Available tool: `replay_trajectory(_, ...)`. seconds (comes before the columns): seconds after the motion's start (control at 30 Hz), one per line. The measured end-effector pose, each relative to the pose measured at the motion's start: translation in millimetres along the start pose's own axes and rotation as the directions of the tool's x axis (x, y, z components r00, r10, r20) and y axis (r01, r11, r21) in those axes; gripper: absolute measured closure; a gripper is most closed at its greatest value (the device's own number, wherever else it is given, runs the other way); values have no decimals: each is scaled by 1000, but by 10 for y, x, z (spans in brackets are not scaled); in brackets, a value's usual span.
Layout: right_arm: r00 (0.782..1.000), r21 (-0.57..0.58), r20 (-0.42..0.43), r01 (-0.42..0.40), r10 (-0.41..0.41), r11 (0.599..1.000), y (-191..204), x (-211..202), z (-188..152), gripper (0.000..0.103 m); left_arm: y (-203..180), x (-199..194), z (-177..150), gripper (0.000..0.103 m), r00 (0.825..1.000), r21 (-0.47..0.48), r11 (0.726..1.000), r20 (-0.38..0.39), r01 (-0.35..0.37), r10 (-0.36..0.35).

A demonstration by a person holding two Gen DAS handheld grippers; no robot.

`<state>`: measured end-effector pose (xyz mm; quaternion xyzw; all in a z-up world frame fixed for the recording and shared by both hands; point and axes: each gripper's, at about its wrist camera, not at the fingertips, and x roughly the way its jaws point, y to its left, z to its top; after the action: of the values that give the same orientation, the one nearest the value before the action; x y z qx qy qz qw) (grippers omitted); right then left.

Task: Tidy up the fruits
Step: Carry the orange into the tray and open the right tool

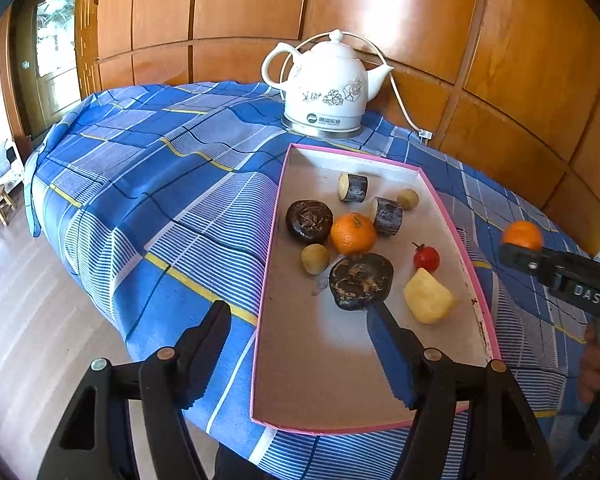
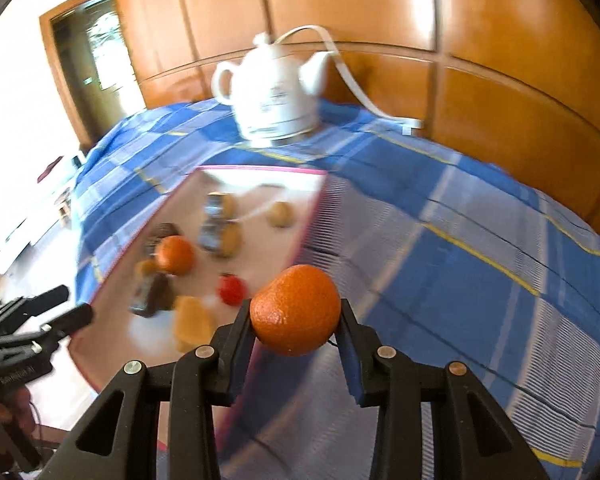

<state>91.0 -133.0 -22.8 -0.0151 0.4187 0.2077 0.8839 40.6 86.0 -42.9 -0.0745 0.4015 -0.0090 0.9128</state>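
The tangerine (image 2: 296,310) sits clamped between the two fingers of the right gripper (image 2: 298,320), lifted clear of the checked cloth, with its broad side across the jaws. From it, the pink-rimmed tray (image 2: 260,169) lies to the left and slightly ahead in the right wrist view; that view is smeared, so I cannot tell whether the fruit is just outside the tray's right edge or already over it. The tray lies toward the bench's near edge, its long axis running from that edge toward the white kettle (image 1: 324,84) at the back. Inside it a second tangerine (image 1: 353,233) lies mid-tray, touching a dark round fruit (image 1: 309,222); open floor shows at the near end. The left gripper (image 1: 300,316) hovers at the tray's near left corner, fingers apart and empty, one tip just beside another dark fruit (image 1: 360,280). The right hand is the one placed to carry its fruit leftward into the tray.
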Motion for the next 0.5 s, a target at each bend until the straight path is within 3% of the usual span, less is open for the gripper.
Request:
replay_trajectory(0.17, 995, -31, -44, -92, 91, 995, 336, 205, 134, 64, 28, -7, -10, 31, 1000, -15, 1000, -2, 8, -8)
replay_trajectory(0.43, 984, -49, -146, -108, 100, 993, 617, 684, 230, 61, 38, 24, -25, 30, 1000, -18, 1000, -12, 10, -10)
replay_trajectory(0.5, 989, -63, -118, -99, 91, 993, 642, 704, 226, 61, 45, 41, -28, 30, 1000, -21, 1000, -16, 8, -9)
